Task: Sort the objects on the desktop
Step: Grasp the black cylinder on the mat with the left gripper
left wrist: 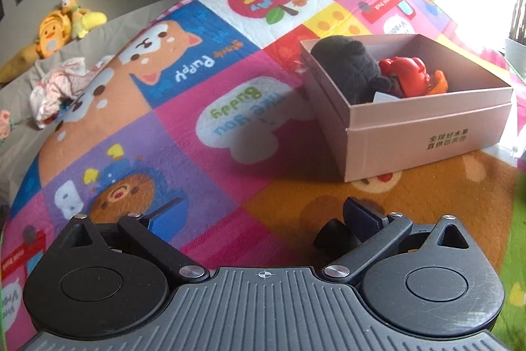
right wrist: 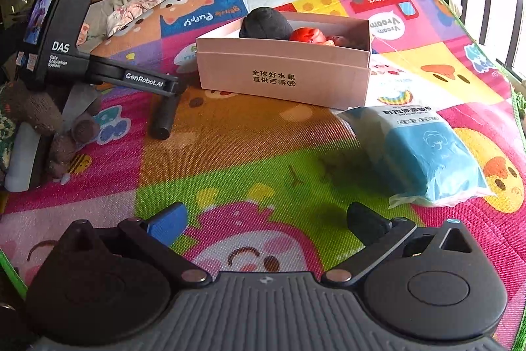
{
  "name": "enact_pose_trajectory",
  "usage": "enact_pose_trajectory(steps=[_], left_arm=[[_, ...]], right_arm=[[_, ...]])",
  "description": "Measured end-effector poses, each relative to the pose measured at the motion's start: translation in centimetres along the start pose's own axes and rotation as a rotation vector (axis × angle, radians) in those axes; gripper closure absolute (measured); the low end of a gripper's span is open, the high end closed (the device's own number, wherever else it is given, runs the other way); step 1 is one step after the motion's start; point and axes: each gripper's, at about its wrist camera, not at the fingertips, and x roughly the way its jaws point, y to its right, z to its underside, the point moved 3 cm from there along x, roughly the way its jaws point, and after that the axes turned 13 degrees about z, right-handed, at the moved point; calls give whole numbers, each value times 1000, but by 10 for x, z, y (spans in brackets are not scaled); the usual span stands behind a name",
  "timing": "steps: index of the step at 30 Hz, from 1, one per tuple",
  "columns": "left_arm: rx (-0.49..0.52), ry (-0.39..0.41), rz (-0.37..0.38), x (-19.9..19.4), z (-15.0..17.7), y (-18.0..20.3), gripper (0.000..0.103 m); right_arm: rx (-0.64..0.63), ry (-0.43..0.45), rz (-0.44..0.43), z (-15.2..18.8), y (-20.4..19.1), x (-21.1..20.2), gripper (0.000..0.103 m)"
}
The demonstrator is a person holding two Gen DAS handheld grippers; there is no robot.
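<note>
Left wrist view: left gripper (left wrist: 263, 219) spread wide and holding nothing, low over the cartoon play mat (left wrist: 203, 160), the pink cardboard box (left wrist: 427, 134) ahead to its right.

Right wrist view shows what the other cannot: a soft blue-and-white wet-wipe pack (right wrist: 424, 153) in crinkled plastic lying on the mat just in front of the box (right wrist: 282, 74), and the left gripper's black body (right wrist: 65, 48) seen from the side near a brown knitted toy (right wrist: 39, 117), partly cut off at the frame edge. The right gripper (right wrist: 266, 226) is likewise released, nothing between its fingers. Inside the box sit a black plush toy (left wrist: 348, 68) and a glossy red plastic toy (left wrist: 407, 71); its orange part is half hidden by the wall. Yellow plush toys (left wrist: 62, 22) lie beyond the mat.
</note>
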Motion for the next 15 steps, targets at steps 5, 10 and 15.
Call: enact_pose_trajectory(steps=[5, 10, 15], left_arm=[[-29, 11, 13, -27, 21, -20, 0], [-65, 35, 67, -50, 34, -35, 0], [-77, 38, 242, -61, 45, -40, 0]], right_arm=[[-4, -1, 4, 0, -1, 0, 0], [-16, -3, 13, 0, -2, 1, 0], [-30, -5, 25, 0, -5, 1, 0]])
